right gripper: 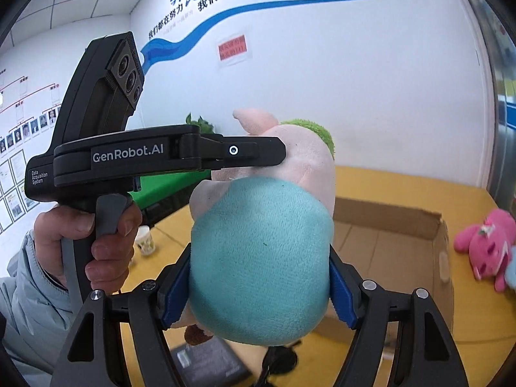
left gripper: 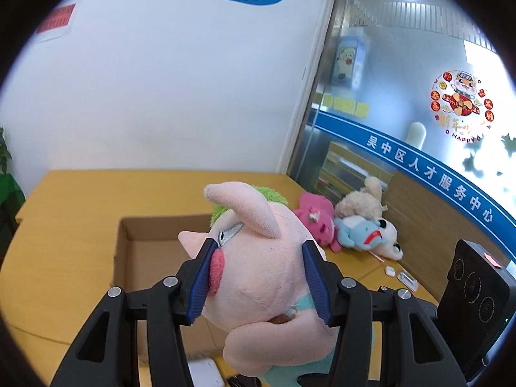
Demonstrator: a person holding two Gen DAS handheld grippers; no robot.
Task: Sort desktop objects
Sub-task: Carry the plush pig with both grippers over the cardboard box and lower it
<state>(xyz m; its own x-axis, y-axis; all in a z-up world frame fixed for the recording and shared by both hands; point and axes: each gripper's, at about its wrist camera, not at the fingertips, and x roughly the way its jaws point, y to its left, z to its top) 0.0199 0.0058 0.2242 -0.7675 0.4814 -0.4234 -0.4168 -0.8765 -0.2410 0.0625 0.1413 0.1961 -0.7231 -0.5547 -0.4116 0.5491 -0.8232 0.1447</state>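
The pink pig plush [left gripper: 258,277], green-tufted with a teal belly, hung above the cardboard box [left gripper: 151,245] on the yellow surface [left gripper: 64,225]. Left tongs [left gripper: 258,277] clamped its head; right tongs [right gripper: 258,283] squeezed its belly. The left tool read "GenRobot.AI".

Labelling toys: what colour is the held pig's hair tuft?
Green hair tuft; right wrist view shows it best.

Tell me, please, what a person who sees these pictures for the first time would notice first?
First the pink pig plush with green hair, held in the air by both grippers: the left gripper clamps its head, the right gripper its teal belly. Under it an open cardboard box waits on the yellow desk. A heap of small plush toys lies by the glass wall.
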